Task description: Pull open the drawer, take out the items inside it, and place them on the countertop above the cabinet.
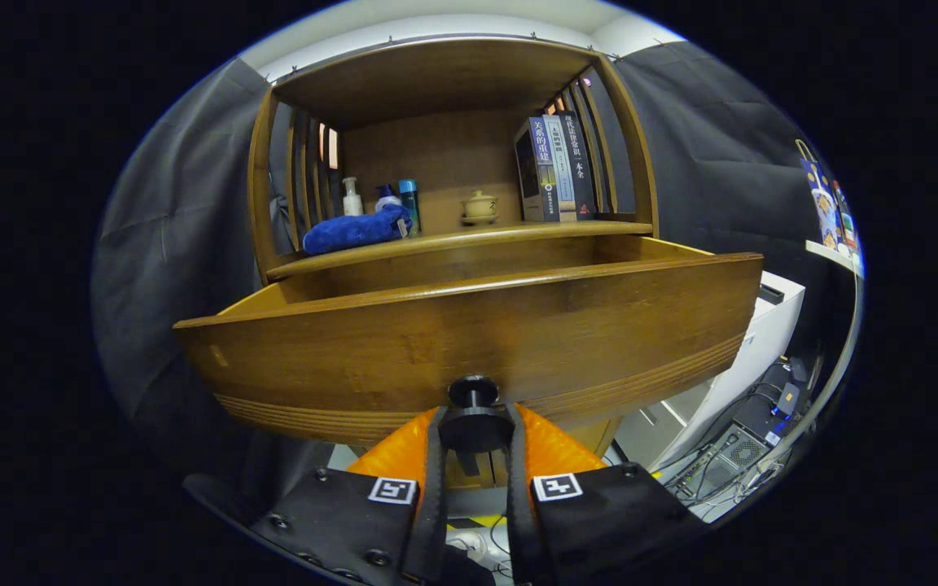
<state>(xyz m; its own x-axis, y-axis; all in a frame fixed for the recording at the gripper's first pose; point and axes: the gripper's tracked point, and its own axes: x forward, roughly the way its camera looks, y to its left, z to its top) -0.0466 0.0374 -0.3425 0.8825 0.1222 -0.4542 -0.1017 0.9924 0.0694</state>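
Note:
The wooden drawer stands pulled out of the cabinet, its front panel close ahead of me. Its round dark knob sits between my two fingers, and my gripper is shut on it. The drawer's inside is hidden behind the front panel; only its side walls and back edge show. Above it runs the countertop of the cabinet. On that countertop lie a rolled blue cloth, three small bottles, a small lidded teacup and a few upright books.
A slatted wooden shelf frame encloses the countertop on both sides and above. To the right of the drawer stands a white cabinet, with a computer case and cables on the floor below it. Dark cloth walls surround the booth.

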